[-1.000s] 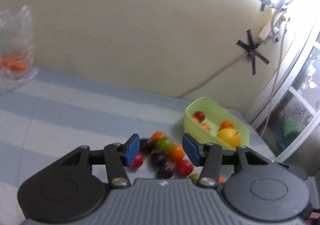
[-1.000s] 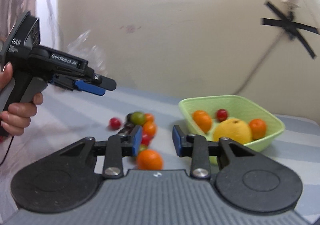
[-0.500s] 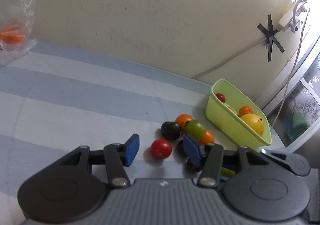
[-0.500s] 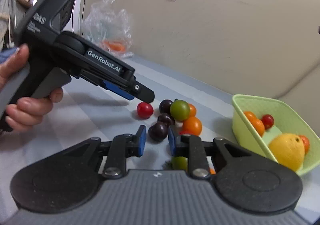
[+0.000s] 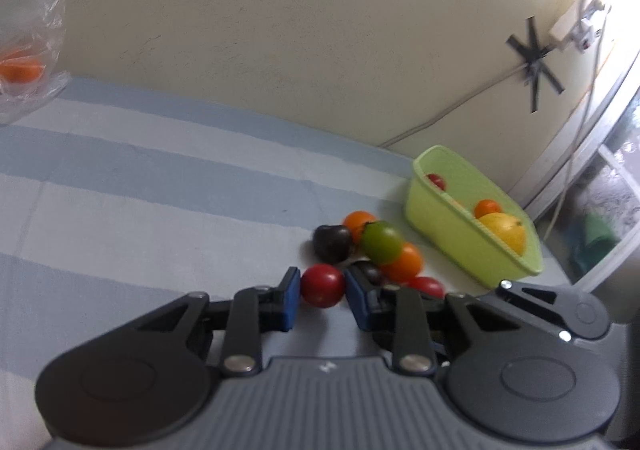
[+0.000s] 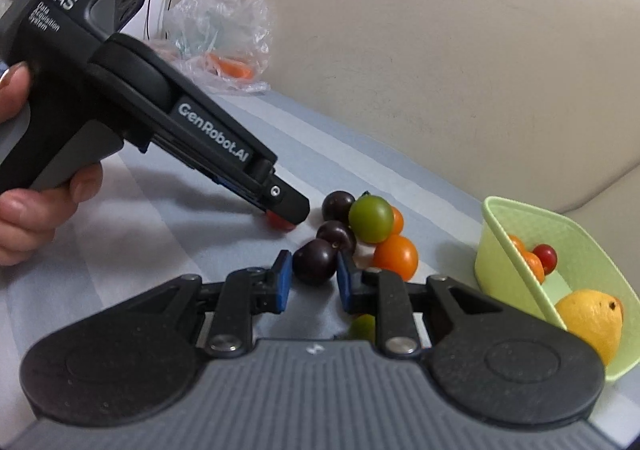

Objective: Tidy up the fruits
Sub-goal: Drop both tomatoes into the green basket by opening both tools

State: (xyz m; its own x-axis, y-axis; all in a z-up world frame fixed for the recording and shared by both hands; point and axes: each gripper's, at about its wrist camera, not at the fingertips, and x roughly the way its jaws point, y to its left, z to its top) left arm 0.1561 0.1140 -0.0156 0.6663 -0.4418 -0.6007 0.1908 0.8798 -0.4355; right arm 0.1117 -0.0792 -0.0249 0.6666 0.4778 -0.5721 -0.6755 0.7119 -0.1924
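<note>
My left tool (image 5: 320, 292) is clamped on a red cherry tomato (image 5: 322, 285), both blue pads pressing its sides down on the striped blue cloth (image 5: 160, 209). My right tool (image 6: 310, 276) is closed on a dark purple tomato (image 6: 315, 261) at the near edge of the loose pile. Just beyond it lie another dark one (image 6: 337, 236), a green tomato (image 6: 371, 219) and an orange tomato (image 6: 396, 258), touching one another. The green basket (image 6: 516, 234) stands to the right, near the pile, holding a yellow citrus (image 6: 590, 320) and small tomatoes. A clear plastic bag (image 6: 220, 37) sits against the wall.
</note>
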